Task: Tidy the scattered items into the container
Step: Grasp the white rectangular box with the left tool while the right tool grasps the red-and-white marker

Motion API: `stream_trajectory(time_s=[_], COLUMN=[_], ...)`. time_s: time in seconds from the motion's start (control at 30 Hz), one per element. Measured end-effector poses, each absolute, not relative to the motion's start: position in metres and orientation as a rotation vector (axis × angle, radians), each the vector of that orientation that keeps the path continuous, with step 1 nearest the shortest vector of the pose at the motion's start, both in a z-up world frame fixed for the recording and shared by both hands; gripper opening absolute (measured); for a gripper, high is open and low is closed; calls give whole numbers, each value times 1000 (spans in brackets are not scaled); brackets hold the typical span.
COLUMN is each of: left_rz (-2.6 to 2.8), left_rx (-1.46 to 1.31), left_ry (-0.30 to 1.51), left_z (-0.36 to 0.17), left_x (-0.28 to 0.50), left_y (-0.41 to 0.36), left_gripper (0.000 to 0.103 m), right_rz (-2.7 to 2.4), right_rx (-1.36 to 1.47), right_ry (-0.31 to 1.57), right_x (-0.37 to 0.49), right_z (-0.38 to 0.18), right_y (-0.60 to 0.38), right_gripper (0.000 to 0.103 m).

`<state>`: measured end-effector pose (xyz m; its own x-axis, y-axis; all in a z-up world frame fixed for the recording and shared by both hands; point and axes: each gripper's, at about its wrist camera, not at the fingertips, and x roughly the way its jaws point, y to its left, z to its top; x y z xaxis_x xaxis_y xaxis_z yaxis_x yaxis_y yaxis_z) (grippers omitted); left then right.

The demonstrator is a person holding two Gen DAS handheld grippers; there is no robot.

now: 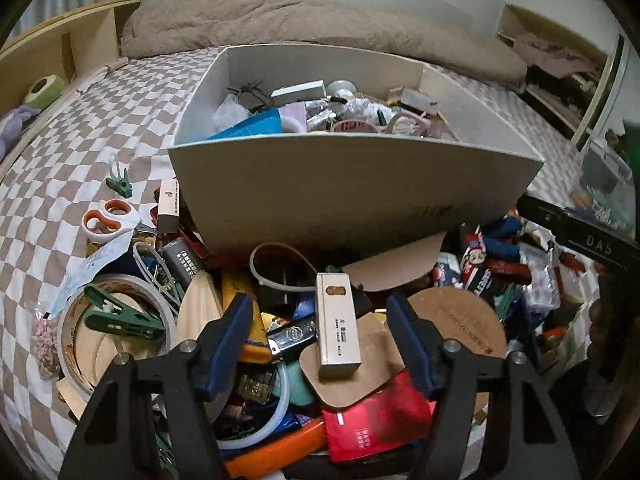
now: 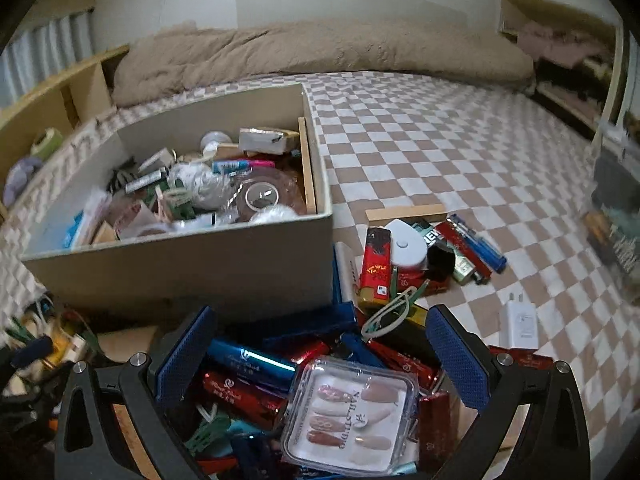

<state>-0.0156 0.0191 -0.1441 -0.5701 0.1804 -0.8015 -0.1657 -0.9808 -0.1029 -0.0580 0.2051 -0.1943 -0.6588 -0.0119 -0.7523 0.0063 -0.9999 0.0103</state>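
Note:
A grey-white open box (image 1: 352, 184) full of small items stands on the checked bedsheet; in the right wrist view the box (image 2: 180, 264) sits at the left. In front of it lies a heap of clutter. My left gripper (image 1: 320, 324) hangs low over the heap, jaws apart, and a small cream carton (image 1: 336, 324) lies between the blue pads (image 1: 232, 332) with gaps on both sides. My right gripper (image 2: 320, 348) is wide open above red and blue foil tubes (image 2: 248, 364). A clear case of false nails (image 2: 348, 416) lies between its fingers, untouched.
Orange-handled scissors (image 1: 108, 220), a tape roll (image 1: 80, 320) and green clips (image 1: 120, 316) lie left of the heap. A white charger (image 2: 520, 324) and lighters (image 2: 484, 252) rest on the sheet at the right. A brown blanket (image 1: 280, 20) lies behind the box.

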Motion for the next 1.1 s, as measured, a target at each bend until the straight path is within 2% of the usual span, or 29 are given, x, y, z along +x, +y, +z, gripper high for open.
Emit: stream_trajectory(time_s=[0.07, 0.2, 0.33, 0.4, 0.5, 0.63, 0.83, 0.9, 1.1], left_rz=[2601, 2560, 2541, 2535, 2536, 2536, 2550, 2554, 2563], left_rx=[-1349, -1369, -1364, -1365, -1364, -1368, -1367, -1363, -1339], left_ry=[-36, -21, -13, -14, -8, -17, -35, -38, -53], left_z=[-146, -152, -154, -155, -156, -156, -155, -154, -150], left_x=[-17, -17, -16, -16, -17, -17, -16, -16, -15], left_y=[20, 25, 28, 28, 29, 28, 25, 24, 25], left_gripper=[60, 43, 32, 22, 21, 21, 21, 21, 21], right_rz=[-2792, -2747, -2698, -2677, -2653, -2600, -2570, -2561, -2568], right_rx=[1284, 1247, 1218, 1221, 1252, 1294, 1295, 1305, 1289], right_ry=[-27, 9, 17, 13, 59, 85, 162, 183, 254], right_x=[-57, -52, -50, -48, -47, -44, -40, -39, -35], right_z=[-196, -196, -193, -194, -200, -211, -216, -218, -221], right_y=[199, 184, 173, 171, 163, 156, 144, 140, 130], right_gripper=[103, 103, 103, 102, 81, 64, 52, 52, 31])
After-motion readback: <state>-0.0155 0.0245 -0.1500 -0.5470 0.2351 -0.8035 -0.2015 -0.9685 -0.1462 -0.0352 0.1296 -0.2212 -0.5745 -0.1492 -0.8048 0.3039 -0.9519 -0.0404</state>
